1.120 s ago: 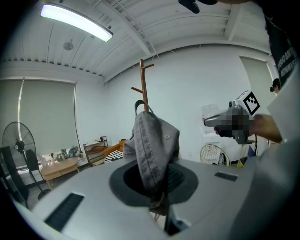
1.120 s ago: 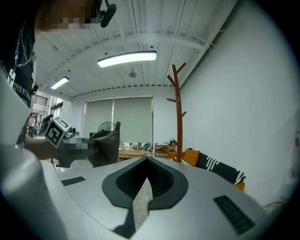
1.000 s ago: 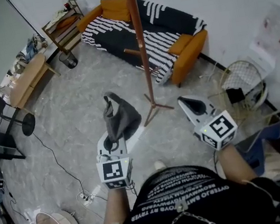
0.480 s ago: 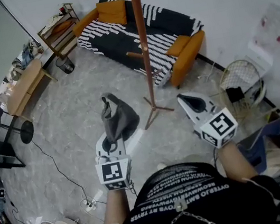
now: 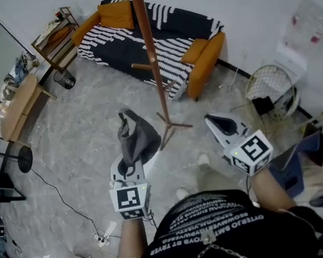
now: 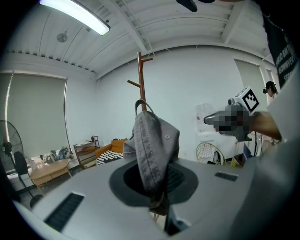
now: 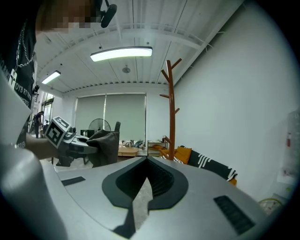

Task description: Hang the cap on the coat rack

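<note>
Ahead of the tongs: bare grey floor lies open up to the coat rack, whose foot stands beyond the tips, between the two tongs, with a white wall behind.
Left tongs: jaws pinching the grey cap, which stands up folded from the tips.
Right tongs: jaws pressed together at the tips with nothing between them, held to the right of the cap and apart from it.
Cap and rack: apart, with the rack's pegs higher than the cap and beyond it.
Beyond the rack: a striped sofa with orange cushions, close behind the pole.
Left of the left tongs: a standing fan, a wooden table and a shelf along the wall, well apart.
Right of the right tongs: a round wire frame and clutter by the wall.
</note>
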The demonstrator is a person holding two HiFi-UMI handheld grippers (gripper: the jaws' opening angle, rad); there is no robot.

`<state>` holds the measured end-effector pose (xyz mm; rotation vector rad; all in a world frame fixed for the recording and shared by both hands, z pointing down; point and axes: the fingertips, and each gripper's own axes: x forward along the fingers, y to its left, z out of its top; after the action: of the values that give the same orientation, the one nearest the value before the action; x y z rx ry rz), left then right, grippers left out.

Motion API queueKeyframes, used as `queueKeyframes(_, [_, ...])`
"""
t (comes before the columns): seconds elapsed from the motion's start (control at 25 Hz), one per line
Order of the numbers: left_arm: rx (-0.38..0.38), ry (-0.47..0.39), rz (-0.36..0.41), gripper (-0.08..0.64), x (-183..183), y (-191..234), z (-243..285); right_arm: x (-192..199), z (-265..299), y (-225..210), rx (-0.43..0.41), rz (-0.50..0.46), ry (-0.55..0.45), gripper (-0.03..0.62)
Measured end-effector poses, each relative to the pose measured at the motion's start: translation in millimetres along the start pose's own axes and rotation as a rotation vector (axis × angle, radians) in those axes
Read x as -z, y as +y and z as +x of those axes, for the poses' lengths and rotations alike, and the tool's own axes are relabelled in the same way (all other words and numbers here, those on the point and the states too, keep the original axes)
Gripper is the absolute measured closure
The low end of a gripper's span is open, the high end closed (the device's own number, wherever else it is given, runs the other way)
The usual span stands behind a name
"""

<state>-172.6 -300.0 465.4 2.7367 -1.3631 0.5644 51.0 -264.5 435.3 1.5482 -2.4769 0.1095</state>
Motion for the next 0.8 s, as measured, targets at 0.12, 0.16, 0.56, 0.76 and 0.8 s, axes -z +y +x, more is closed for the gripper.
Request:
queueKeyframes(0.12, [0.001, 0.001, 0.001, 0.538, -7.4, -2.1, 7.7, 4.5, 1.1, -8.0, -0.004, 0.015, 0.016, 0.589])
queueKeyframes(0.16, [-0.003, 0.0, 0.002, 0.538, -11.2, -4.8, 15.0, 4.6, 3.2, -17.2, -0.007, 0.014, 0.01, 0.589])
queueKeyframes(0.56, [-0.053, -0.002, 0.006, 0.538, -42.8, -13.8, 98.2, -6.3, 48.5, -107.3, -0.054, -0.016, -0.027, 0.588])
queueKeyframes(0.76, [-0.061, -0.007, -0.01, 0.538, -52.5, -10.5, 126.9, -16.0, 70.9, -128.1, -0.079, -0.025, -0.027, 0.589])
queueKeyframes(0.8, [-0.062, -0.006, -0.011, 0.538, -55.7, -11.4, 136.7, -16.7, 76.0, -135.7, -0.086, -0.019, -0.019, 0.588])
